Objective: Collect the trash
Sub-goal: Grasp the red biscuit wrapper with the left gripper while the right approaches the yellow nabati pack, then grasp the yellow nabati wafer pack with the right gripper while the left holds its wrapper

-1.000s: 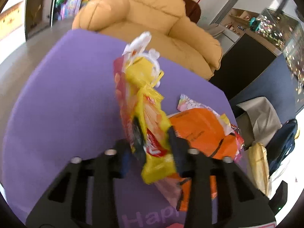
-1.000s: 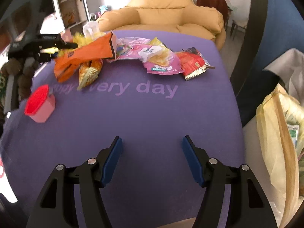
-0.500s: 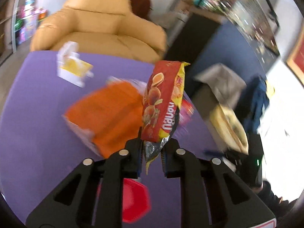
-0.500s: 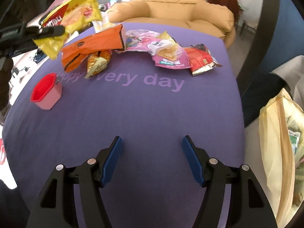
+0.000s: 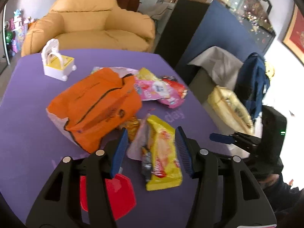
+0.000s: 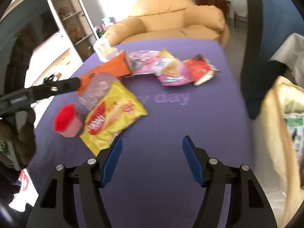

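A yellow snack bag (image 5: 163, 155) lies flat on the purple table (image 5: 28, 98), between the open fingers of my left gripper (image 5: 151, 150), which hovers above it; the bag also shows in the right wrist view (image 6: 114, 114). An orange bag (image 5: 95, 104) lies behind it, with pink (image 5: 152, 91) and red (image 5: 176, 87) wrappers farther back. My right gripper (image 6: 151, 159) is open and empty over bare table, just right of the yellow bag. A yellowish trash bag (image 6: 281, 125) hangs off the table's right side.
A red cup (image 6: 66, 120) stands left of the yellow bag. A white and yellow box (image 5: 57, 62) sits at the far left of the table. A tan armchair (image 5: 91, 22) stands behind the table. A blue partition (image 5: 209, 38) and a dark jacket (image 5: 252, 83) are at the right.
My left gripper held the yellow snack bag in the air, then opened. The bag now lies on the table beside the red cup. The right gripper moved slightly closer to it.
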{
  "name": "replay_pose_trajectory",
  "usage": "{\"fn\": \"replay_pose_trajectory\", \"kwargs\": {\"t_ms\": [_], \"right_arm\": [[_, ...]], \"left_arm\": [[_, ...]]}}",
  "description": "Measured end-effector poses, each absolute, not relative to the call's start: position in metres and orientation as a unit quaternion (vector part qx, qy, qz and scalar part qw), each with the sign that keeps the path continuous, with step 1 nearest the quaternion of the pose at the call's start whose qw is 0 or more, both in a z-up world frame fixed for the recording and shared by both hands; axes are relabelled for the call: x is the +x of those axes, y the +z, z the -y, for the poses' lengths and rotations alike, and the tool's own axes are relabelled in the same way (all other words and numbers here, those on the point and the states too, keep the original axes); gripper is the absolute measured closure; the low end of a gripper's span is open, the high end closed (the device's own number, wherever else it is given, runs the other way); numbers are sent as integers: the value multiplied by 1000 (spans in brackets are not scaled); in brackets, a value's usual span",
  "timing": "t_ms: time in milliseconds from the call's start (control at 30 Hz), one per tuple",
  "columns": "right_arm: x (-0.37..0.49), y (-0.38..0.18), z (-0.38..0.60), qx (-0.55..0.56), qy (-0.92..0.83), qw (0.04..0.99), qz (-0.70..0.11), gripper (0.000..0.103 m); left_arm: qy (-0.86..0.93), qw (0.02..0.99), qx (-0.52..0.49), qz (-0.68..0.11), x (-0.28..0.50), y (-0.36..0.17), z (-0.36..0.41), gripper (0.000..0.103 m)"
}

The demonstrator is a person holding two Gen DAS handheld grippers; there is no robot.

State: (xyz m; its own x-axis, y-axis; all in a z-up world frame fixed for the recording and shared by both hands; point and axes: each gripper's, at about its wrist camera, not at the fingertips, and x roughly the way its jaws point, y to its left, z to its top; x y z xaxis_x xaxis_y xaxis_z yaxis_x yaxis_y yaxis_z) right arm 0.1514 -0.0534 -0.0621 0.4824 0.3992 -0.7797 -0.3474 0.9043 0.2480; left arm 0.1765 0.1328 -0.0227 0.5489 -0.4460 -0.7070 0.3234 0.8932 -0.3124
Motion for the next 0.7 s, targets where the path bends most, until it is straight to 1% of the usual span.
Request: {"fn": "replay_pose_trajectory", "kwargs": {"t_ms": [133, 167, 200, 233, 267, 333, 500, 700], "right_arm": [[150, -64, 40, 3, 207, 866, -455, 41], [149, -64, 40, 2, 206, 867, -453, 41], [147, -63, 41, 5, 205, 869, -451, 41], [146, -62, 41, 14, 205, 870, -447, 41], [144, -61, 41, 24, 207, 871, -445, 41], [145, -61, 35, 39, 216, 868, -445, 41], [161, -72, 15, 86, 214, 861, -454, 41], [182, -86, -6, 106, 194, 850, -477, 41]], "left_arm": [[-208, 877, -57, -430, 188, -37, -124, 54], [-208, 877, -50, -431, 190, -39, -120, 63], [-205, 877, -45, -432, 192, -41, -118, 86], [-202, 876, -42, -436, 194, -43, -116, 94], [-201, 876, -46, -436, 195, -43, -118, 98], [-196, 881, -59, -426, 193, -38, -124, 100], [-163, 905, -71, -388, 177, -19, -150, 101], [-130, 916, -111, -364, 166, -9, -188, 101]]}}
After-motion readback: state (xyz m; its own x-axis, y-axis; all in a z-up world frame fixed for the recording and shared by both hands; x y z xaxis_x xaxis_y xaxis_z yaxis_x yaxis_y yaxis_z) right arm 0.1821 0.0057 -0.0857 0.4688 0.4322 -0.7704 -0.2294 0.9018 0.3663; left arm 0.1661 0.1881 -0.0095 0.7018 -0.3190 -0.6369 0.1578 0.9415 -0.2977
